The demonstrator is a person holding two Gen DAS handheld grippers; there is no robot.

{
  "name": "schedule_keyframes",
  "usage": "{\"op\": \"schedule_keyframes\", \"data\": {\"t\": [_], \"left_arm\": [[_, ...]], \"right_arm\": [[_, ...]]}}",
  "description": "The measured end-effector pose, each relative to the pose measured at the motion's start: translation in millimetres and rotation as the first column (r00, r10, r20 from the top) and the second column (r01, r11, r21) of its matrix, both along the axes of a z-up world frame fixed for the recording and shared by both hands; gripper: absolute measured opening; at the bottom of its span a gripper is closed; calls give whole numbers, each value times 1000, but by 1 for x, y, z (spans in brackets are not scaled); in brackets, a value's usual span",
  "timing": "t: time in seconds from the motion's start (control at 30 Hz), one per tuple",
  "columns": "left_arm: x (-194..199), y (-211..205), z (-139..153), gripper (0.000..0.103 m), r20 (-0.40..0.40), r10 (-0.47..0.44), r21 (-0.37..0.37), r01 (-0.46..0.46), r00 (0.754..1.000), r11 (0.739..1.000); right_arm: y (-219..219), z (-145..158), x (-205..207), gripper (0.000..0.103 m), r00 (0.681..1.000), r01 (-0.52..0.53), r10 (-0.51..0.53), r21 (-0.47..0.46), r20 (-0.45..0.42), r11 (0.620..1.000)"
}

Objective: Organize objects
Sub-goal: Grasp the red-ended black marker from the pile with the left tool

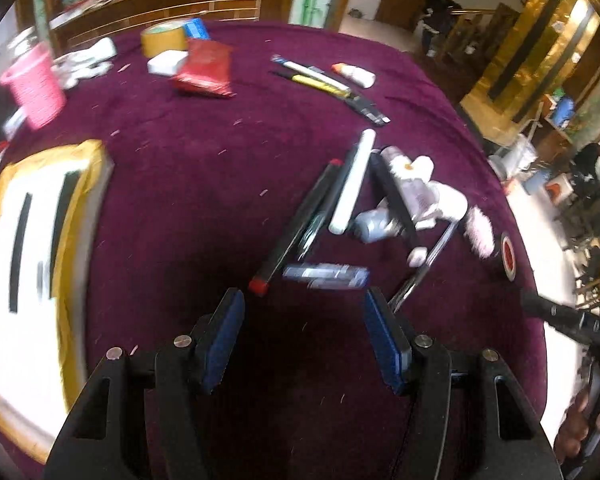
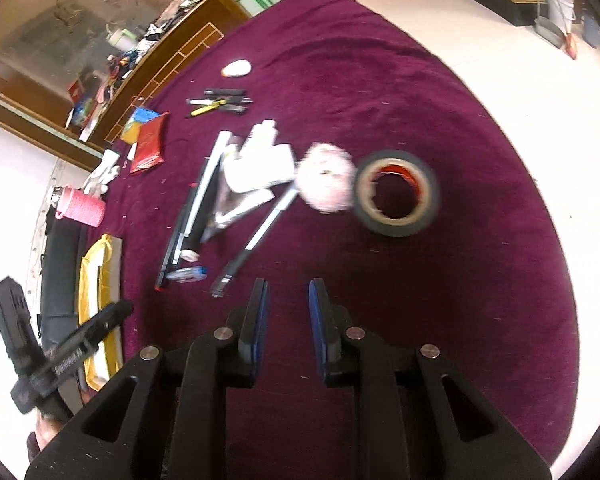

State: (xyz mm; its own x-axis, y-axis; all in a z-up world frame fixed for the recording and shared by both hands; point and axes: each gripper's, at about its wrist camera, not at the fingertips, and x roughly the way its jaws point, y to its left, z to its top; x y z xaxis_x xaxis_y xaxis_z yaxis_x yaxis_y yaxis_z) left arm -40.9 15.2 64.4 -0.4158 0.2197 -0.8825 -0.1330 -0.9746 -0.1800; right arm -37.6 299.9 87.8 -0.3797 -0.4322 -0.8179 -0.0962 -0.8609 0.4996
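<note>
In the left wrist view the left gripper hangs above the purple tablecloth with its blue-padded fingers spread wide and nothing between them; just ahead of the fingertips lies a small blue-and-silver tube, blurred; beyond it, slanting away, a black stick with red ends and a white stick lie side by side; to the right of these sits a heap of pale wrapped items, too blurred to name; far ahead lie a red packet and a yellow tape roll; to the left of the fingers stands a yellow-edged tray, and beyond it a pink basket.

In the right wrist view the right gripper hovers over bare cloth, fingers narrowly parted and empty; ahead and to the right lies a black tape roll, with a pink fluffy ball just beside it; ahead and left a black-handled tool points toward the fingertips; the left gripper shows at the far left.
</note>
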Motion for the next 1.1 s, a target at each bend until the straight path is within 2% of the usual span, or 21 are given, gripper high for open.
{"op": "schedule_keyframes", "data": {"t": [0.13,0.27,0.43,0.53,0.93,1.0,1.1], "left_arm": [[-29,5,-10,55,-45,-53,-90,49,998,995],[-46,3,-26,55,-22,-99,-83,97,995,992],[-58,0,-50,55,31,-105,-97,108,994,989],[-60,0,-49,56,19,-119,-100,120,993,988],[-63,-18,-44,54,35,-118,-23,119,992,993],[-62,-20,-44,54,28,-118,-42,119,993,992],[-63,-19,-43,54,18,-114,-117,115,993,986]], "right_arm": [[16,-6,6,18,1000,7,-7,19,16,1000],[29,-13,12,18,1000,9,-10,42,25,999],[38,-19,16,18,999,9,-11,56,35,998],[42,-22,17,18,999,11,-13,50,42,999],[42,-28,18,18,998,2,-5,47,57,999],[42,-29,17,18,998,3,-6,49,62,999],[42,-31,16,18,998,7,-11,49,69,999]]}}
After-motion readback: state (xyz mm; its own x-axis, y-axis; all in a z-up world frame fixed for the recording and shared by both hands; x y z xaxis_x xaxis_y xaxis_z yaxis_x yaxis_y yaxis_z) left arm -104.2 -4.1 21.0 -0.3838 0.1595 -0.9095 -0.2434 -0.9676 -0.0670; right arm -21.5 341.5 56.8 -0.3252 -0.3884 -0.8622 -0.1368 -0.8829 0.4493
